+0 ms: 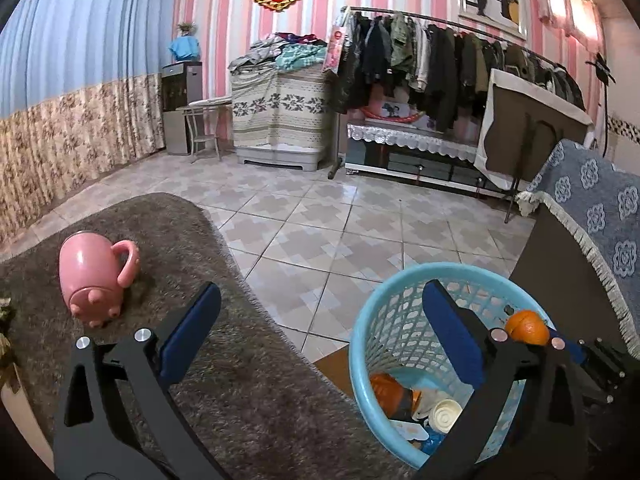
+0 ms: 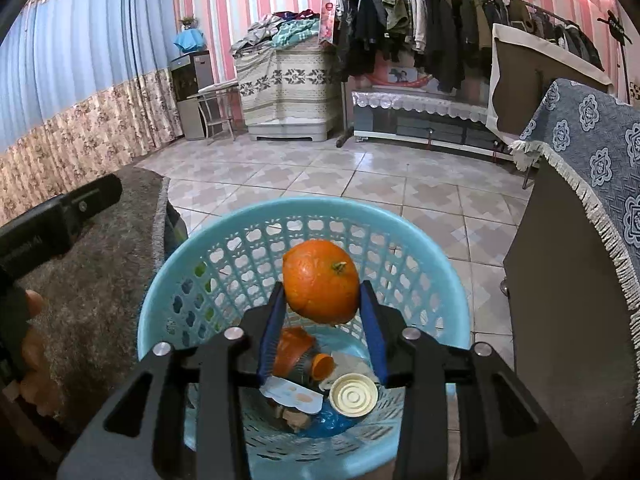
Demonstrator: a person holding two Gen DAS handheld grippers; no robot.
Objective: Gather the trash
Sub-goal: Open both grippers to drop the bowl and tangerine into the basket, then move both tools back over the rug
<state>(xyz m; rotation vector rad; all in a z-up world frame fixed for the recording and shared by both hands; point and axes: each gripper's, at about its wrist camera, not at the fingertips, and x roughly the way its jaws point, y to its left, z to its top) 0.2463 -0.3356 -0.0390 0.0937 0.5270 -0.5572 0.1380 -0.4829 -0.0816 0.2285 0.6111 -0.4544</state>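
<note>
Right now the right gripper (image 2: 322, 312) has its jaws clamped on an orange (image 2: 321, 286), held above the open mouth of the light blue mesh basket (image 2: 248, 216). Below it, inside the basket, lie orange peel (image 2: 294, 350), a round cream lid (image 2: 354, 395) and scraps of wrapper. The left gripper (image 1: 320, 322) hovers with its jaws wide apart and nothing between them, over the edge of the brown shaggy surface (image 1: 240, 380). A pink mug (image 1: 94, 276) lies tipped over on that surface, well apart from the basket, which stands on the tiled floor (image 1: 320, 220).

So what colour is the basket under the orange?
Light blue basket, clearest in the right wrist view.
</note>
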